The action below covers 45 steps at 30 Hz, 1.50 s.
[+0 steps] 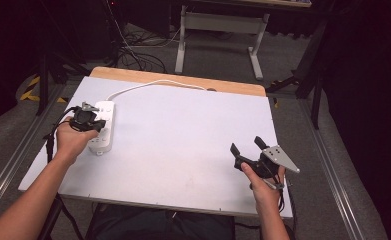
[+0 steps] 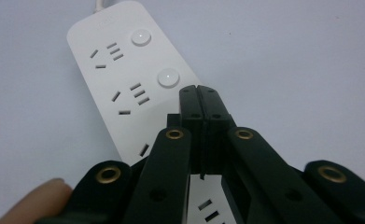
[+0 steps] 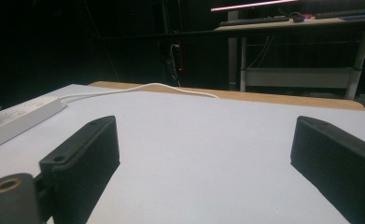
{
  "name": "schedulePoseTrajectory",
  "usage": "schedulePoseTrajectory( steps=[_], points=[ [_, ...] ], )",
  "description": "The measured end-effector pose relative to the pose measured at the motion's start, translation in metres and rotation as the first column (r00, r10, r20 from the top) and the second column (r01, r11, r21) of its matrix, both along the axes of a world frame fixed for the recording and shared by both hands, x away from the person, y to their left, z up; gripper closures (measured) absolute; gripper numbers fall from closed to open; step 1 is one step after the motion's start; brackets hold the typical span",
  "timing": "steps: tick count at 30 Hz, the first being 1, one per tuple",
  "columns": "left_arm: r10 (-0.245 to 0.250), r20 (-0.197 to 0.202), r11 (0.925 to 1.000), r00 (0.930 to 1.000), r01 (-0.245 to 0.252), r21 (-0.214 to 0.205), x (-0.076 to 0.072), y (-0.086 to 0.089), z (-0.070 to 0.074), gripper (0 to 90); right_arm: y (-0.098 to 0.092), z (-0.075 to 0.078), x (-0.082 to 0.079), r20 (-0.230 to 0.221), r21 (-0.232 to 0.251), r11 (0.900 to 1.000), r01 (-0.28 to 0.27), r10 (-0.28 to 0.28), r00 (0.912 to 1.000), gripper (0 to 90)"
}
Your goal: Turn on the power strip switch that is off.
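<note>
A white power strip [image 1: 104,129] lies at the table's left, and its white cable [image 1: 153,84] runs toward the far edge. My left gripper [image 1: 90,122] hangs over the strip, pointing down at it. In the left gripper view its black jaws are pressed together with nothing between them. The tips of the left gripper [image 2: 200,91] are just right of a round white button [image 2: 168,78] on the power strip [image 2: 124,84]; contact cannot be told. A second button [image 2: 141,37] sits farther along. My right gripper [image 1: 247,145] is held near the front right, open and empty, jaws wide apart [image 3: 203,140].
The white board [image 1: 193,135] rests on a wooden table [image 1: 183,80] whose far edge shows. Beyond it the floor holds cables and a desk frame [image 1: 218,35]. In the right gripper view the power strip [image 3: 17,116] lies far left and the cable [image 3: 147,87] crosses the back.
</note>
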<state>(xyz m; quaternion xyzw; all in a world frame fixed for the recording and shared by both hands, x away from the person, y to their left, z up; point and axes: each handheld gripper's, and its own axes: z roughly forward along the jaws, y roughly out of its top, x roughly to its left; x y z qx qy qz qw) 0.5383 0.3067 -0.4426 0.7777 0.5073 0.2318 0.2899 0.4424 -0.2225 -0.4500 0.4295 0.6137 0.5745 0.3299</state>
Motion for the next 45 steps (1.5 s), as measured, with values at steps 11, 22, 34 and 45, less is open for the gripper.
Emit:
schedulePoseTrajectory(
  steps=[11,22,34,45],
  points=[
    [0.008,-0.046,1.0000,0.9989,-0.008,0.000,0.005,0.000,-0.006,89.9,0.000,0.000,0.000,-0.004,-0.004,1.0000,-0.001,0.001,1.0000,8.8],
    [-0.006,-0.041,0.9999,0.9991,0.007,0.011,0.004,-0.002,-0.006,89.9,0.000,-0.001,0.000,-0.011,-0.002,1.0000,0.000,0.000,0.9999,9.3],
    [0.011,-0.032,0.9986,0.9994,-0.009,0.051,0.003,-0.008,-0.008,90.0,-0.001,-0.001,0.000,-0.016,-0.002,1.0000,0.008,-0.008,0.9998,9.5],
    [0.033,-0.039,0.9984,0.9987,-0.031,0.046,0.001,-0.008,-0.009,90.0,-0.001,-0.001,-0.002,-0.025,-0.004,0.9999,0.012,-0.012,0.9996,9.9]
  ],
)
